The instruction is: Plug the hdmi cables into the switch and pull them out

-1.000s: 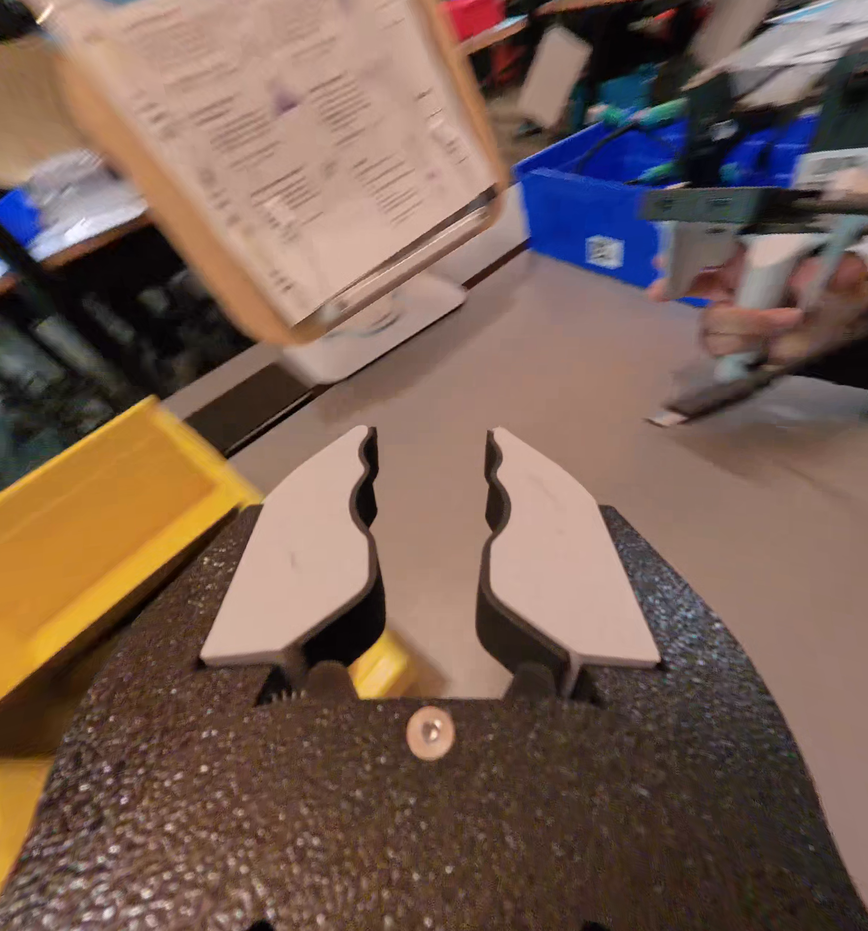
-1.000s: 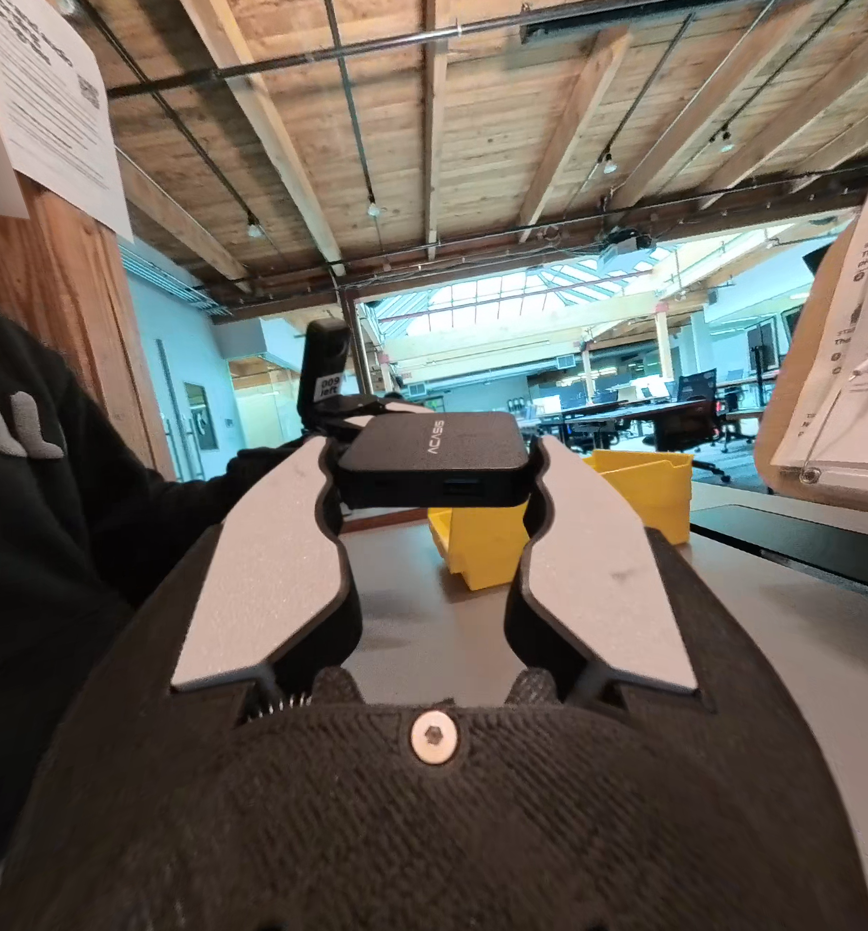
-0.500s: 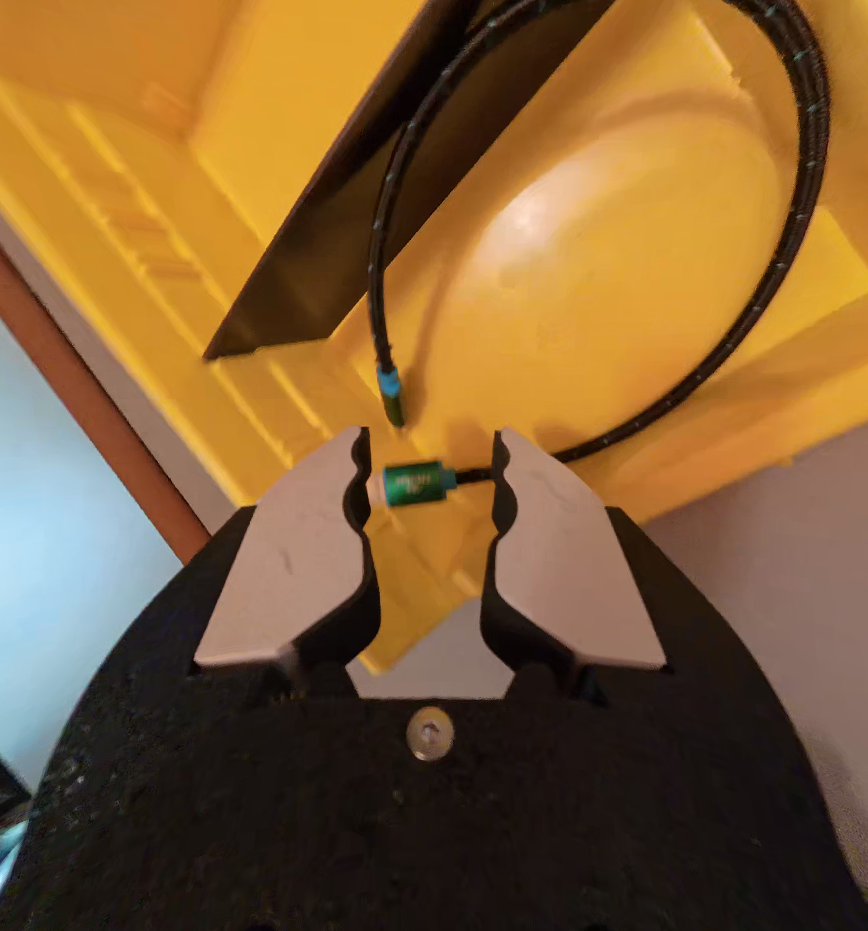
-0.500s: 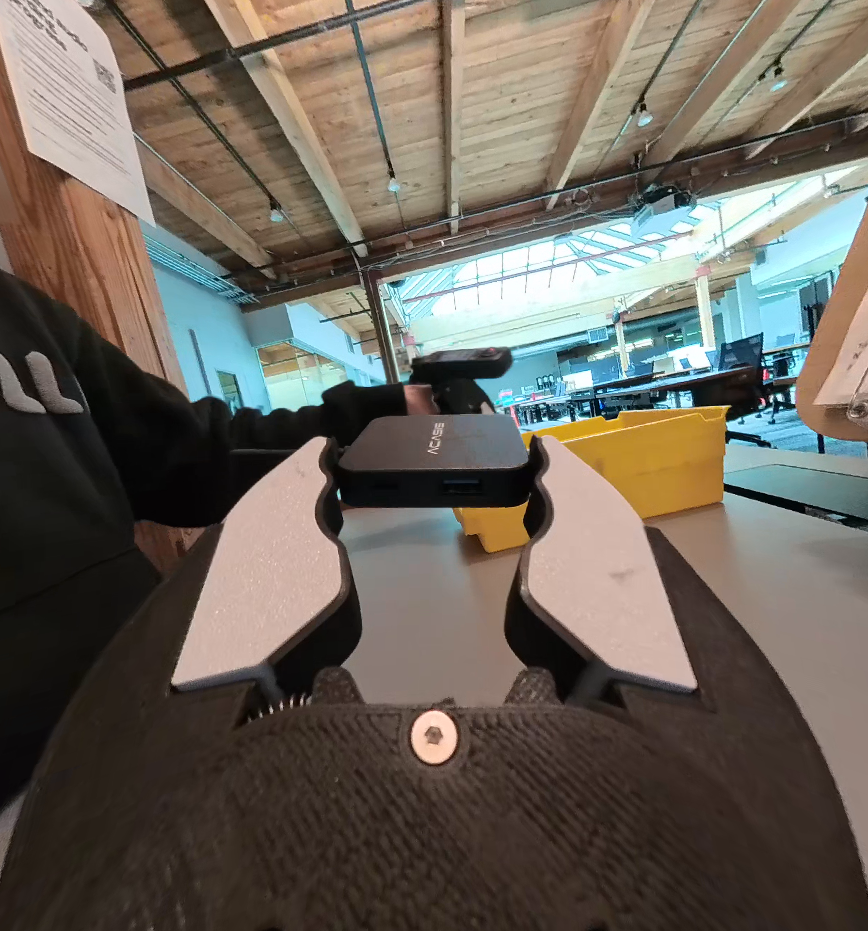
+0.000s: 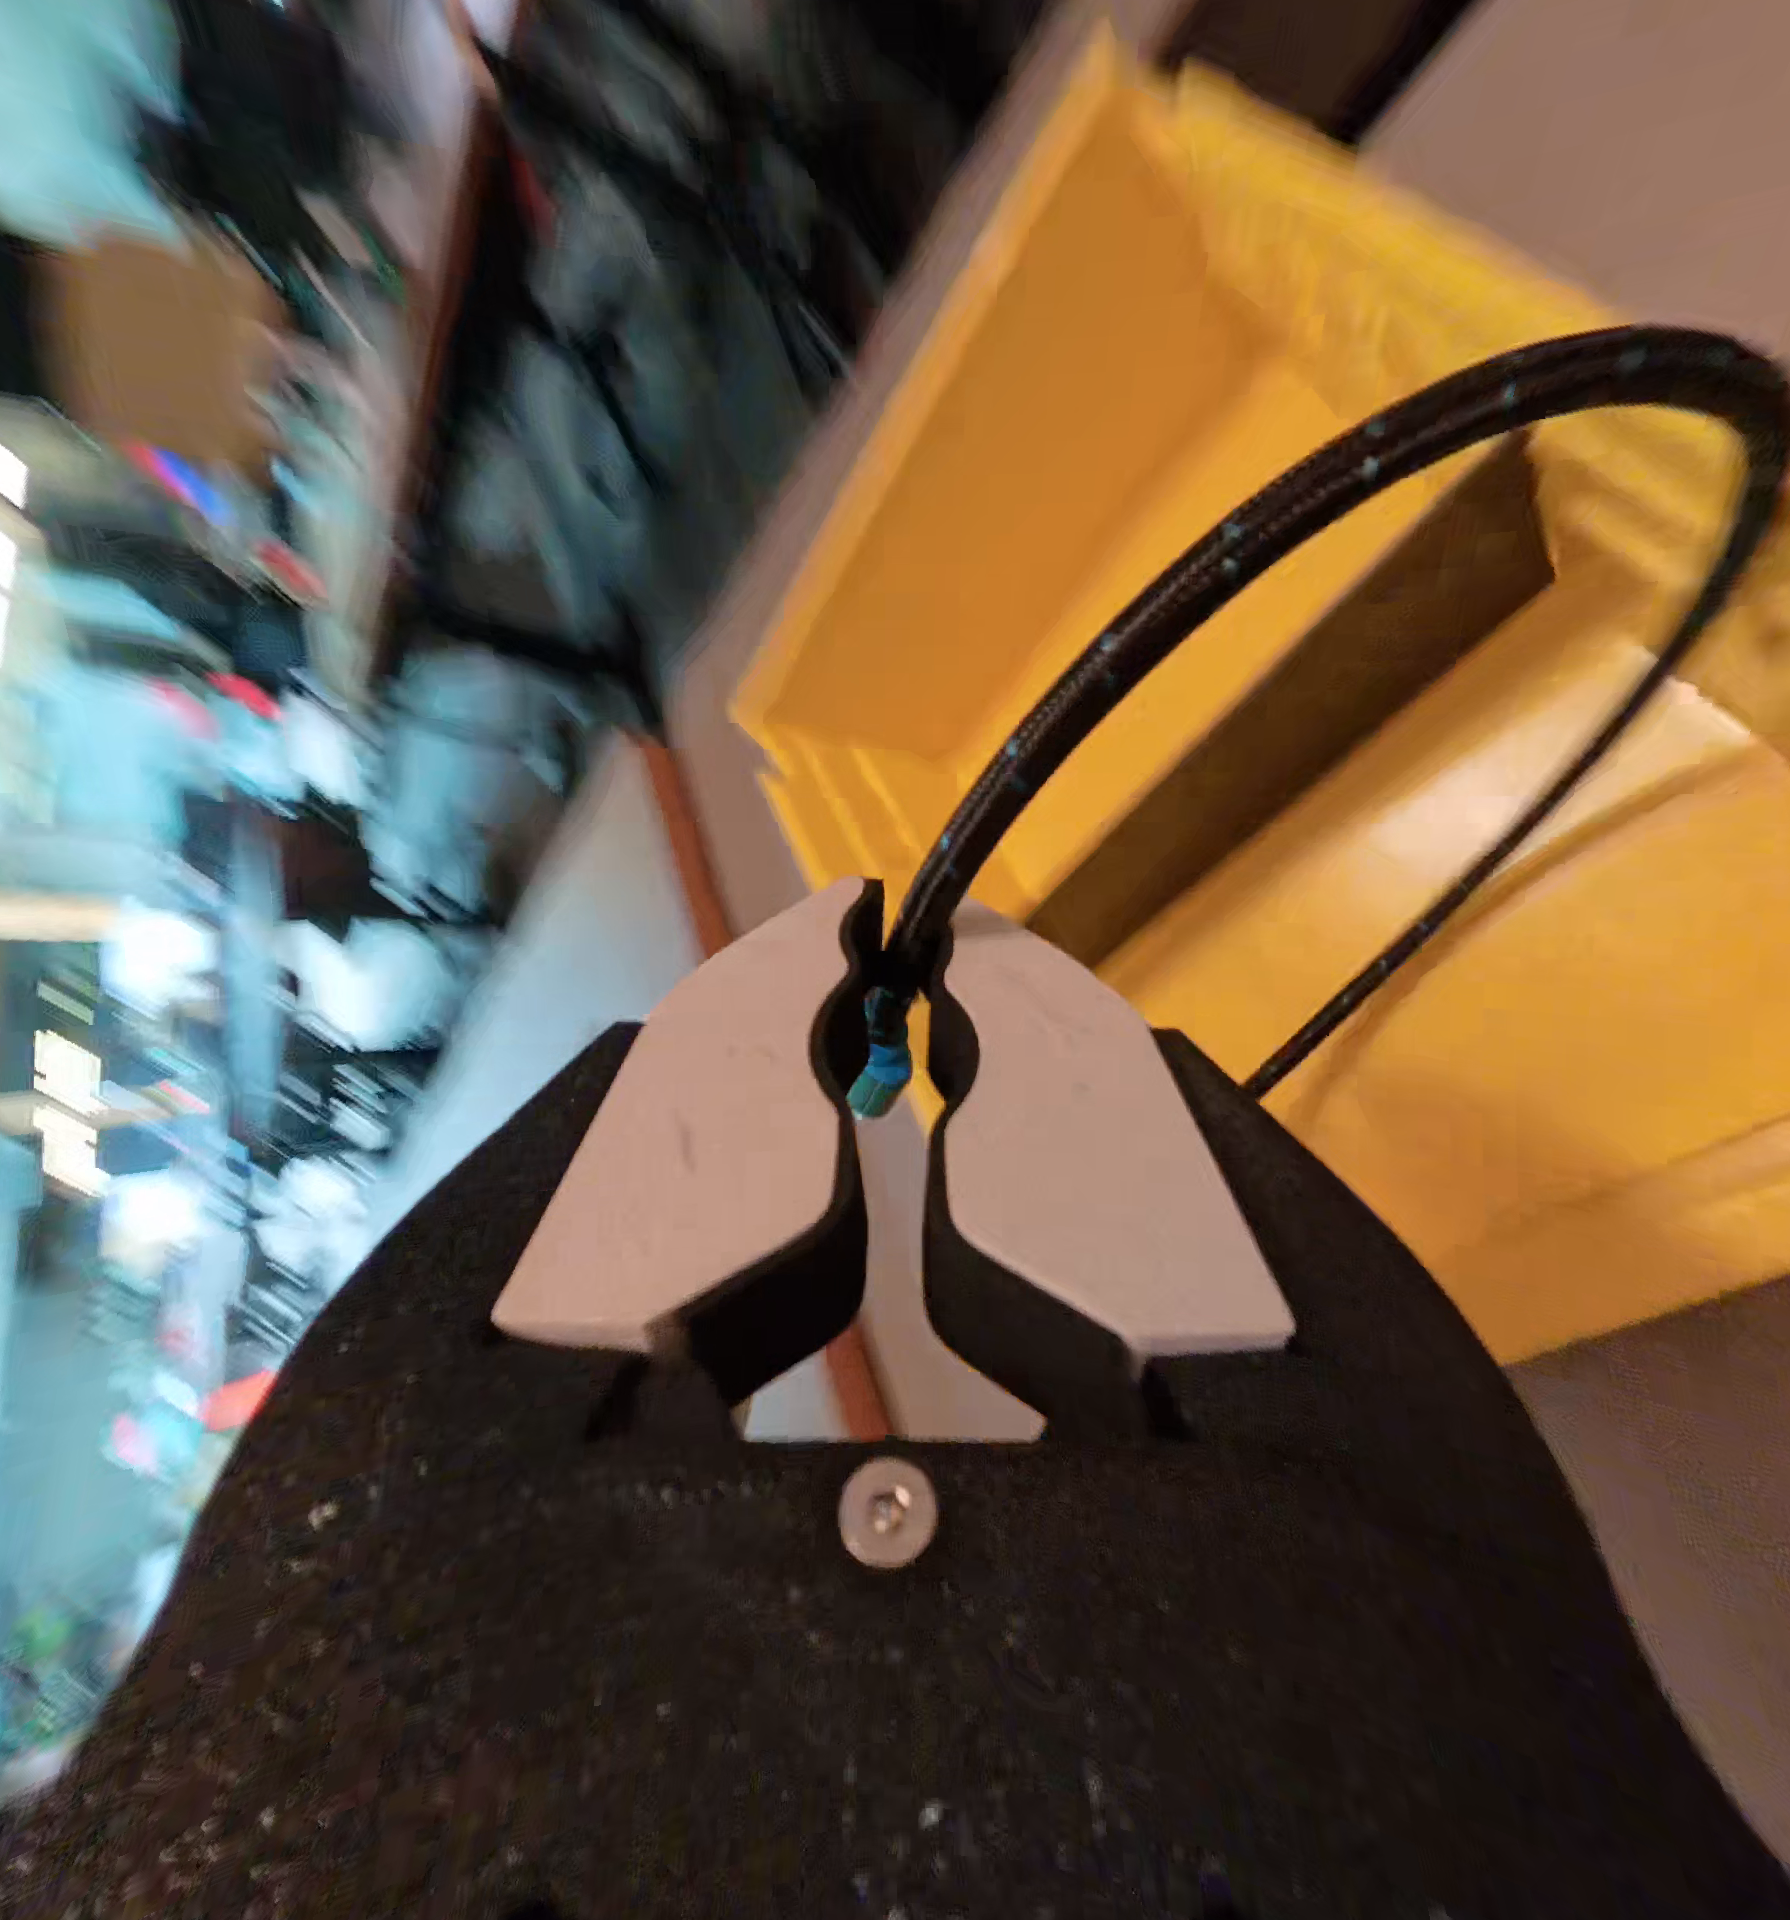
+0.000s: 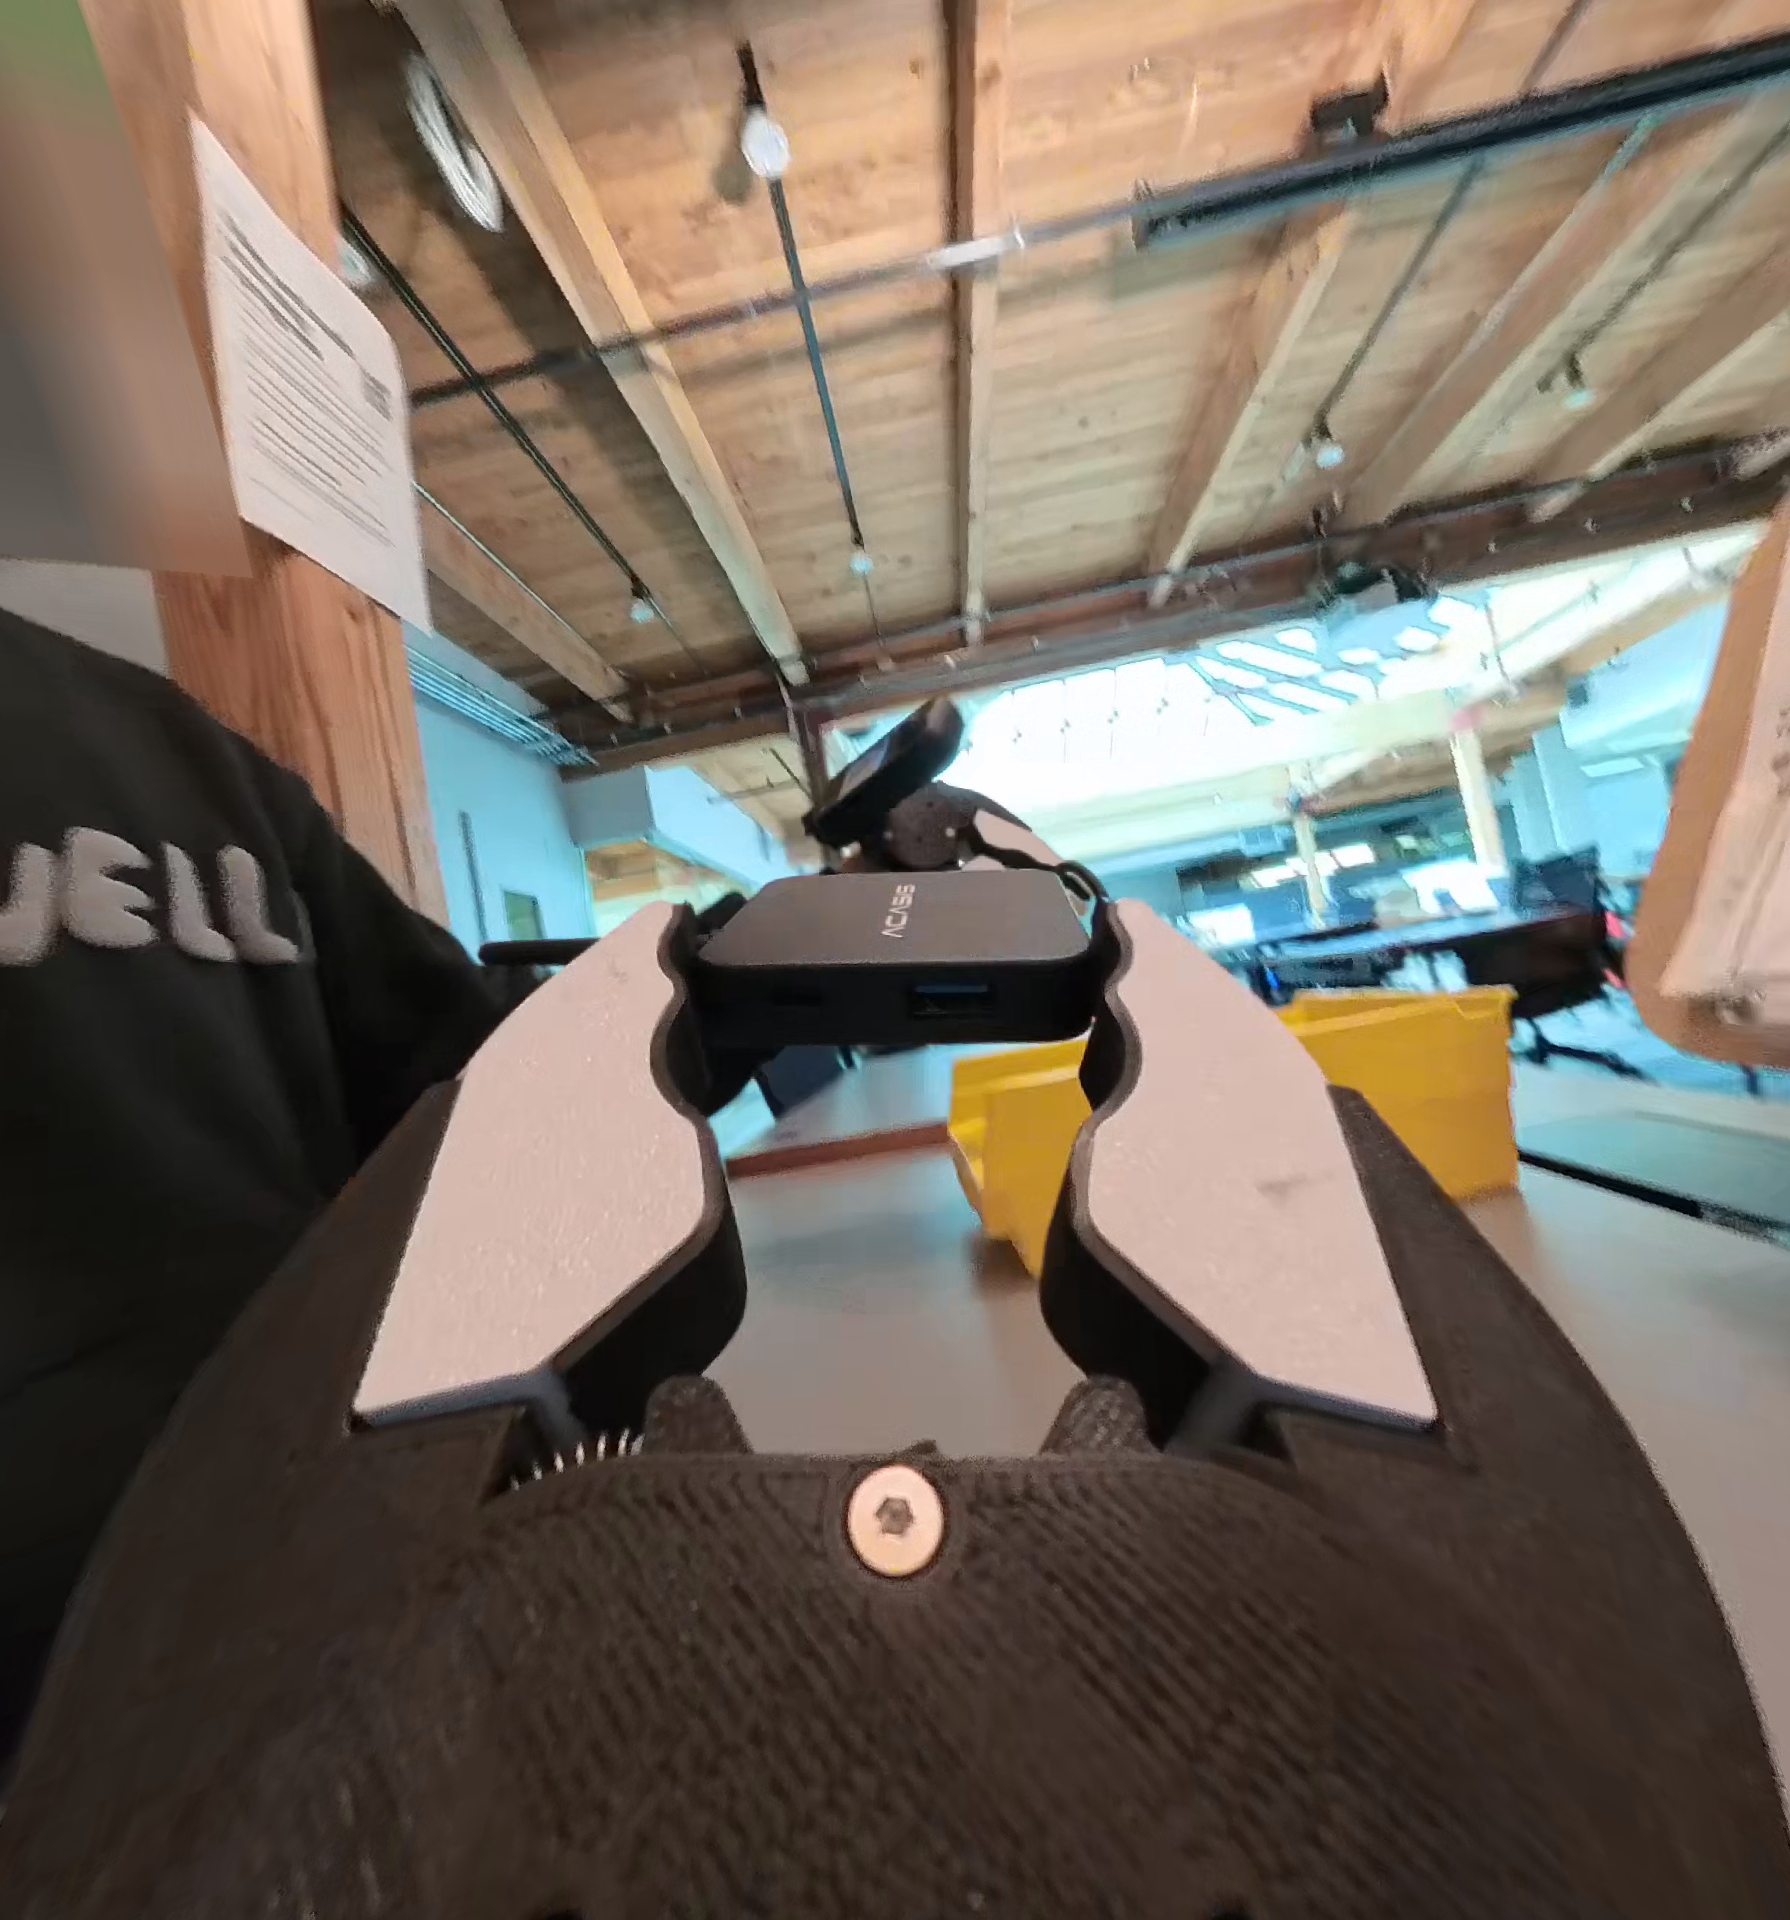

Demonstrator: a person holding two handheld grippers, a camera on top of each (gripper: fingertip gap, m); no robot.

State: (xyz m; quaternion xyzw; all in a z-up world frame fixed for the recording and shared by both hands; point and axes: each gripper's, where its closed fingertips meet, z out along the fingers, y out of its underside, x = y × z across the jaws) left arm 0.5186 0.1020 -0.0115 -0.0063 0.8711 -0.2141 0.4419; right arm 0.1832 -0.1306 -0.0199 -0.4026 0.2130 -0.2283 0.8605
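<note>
My left gripper [image 5: 896,940] is shut on a black braided cable [image 5: 1286,520] just behind its teal plug [image 5: 878,1075], which points back between the fingers. The cable arcs up and over the yellow bin [image 5: 1234,582] and runs back down into it. My right gripper [image 6: 891,966] is shut on a flat black switch box [image 6: 891,940], held level above the table with two ports on its near edge. The left gripper [image 6: 901,800] shows in the right wrist view just behind the box.
A grey table [image 6: 870,1309] carries yellow bins [image 6: 1390,1070]. A person's dark sleeve [image 6: 143,1039] fills the left of the right wrist view, with a wooden post [image 6: 299,707] behind. A clipboard stand [image 6: 1764,727] is at the right edge.
My left gripper closed on the cable beside the teal plug in the yellow bin and lifted it out, swinging fast. My right gripper kept its hold on the switch box.
</note>
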